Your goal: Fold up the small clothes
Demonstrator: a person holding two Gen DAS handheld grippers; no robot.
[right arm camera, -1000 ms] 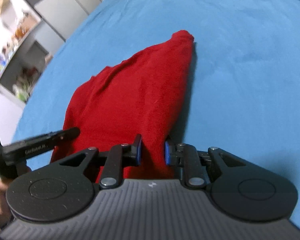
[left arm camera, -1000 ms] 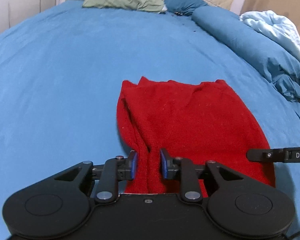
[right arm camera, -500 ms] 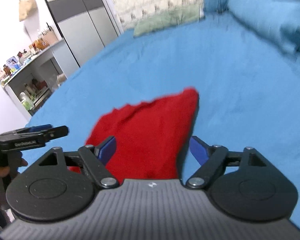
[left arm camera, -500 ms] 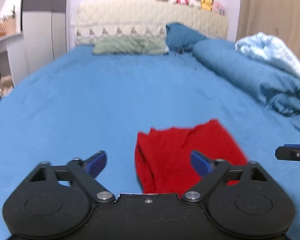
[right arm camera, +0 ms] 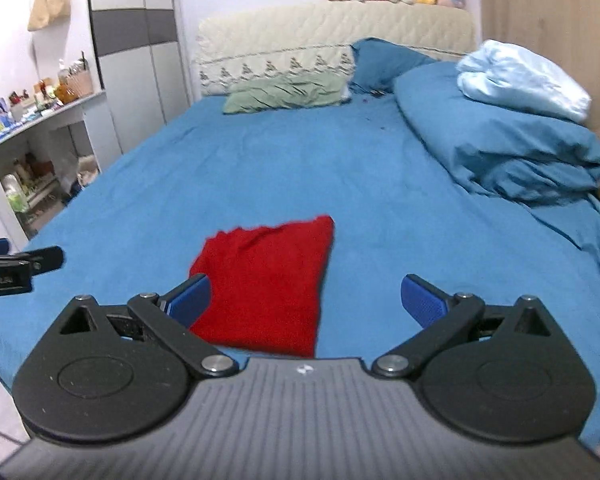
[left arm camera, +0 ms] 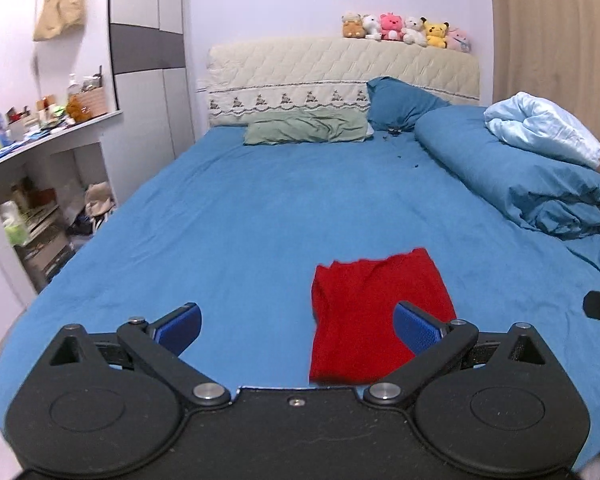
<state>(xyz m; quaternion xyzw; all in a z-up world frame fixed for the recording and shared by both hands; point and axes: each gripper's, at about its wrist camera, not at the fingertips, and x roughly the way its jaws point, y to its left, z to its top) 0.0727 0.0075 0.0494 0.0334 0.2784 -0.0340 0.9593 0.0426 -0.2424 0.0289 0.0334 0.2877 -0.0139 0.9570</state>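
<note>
A red garment (left arm camera: 376,320) lies folded into a rough rectangle on the blue bed sheet (left arm camera: 260,220), near the bed's front edge. My left gripper (left arm camera: 298,322) hovers above and in front of it, jaws wide and still opening, nothing between the blue pads; the garment shows behind its right finger. In the right wrist view the same red garment (right arm camera: 268,280) lies below my right gripper (right arm camera: 306,294), which is open and empty. Neither gripper touches the cloth. The left gripper's finger (right arm camera: 16,268) pokes in at that view's left edge.
A rolled blue duvet (left arm camera: 520,176) with a pale blue blanket (left arm camera: 540,128) runs along the bed's right side. A green pillow (left arm camera: 308,130) and a blue pillow (left arm camera: 400,104) lie at the headboard. A cluttered shelf unit (left arm camera: 40,136) stands left of the bed.
Both grippers let go of the red garment's near edge, opened wide, and pulled back and up. The garment now lies flat on the sheet, smaller in both views.
</note>
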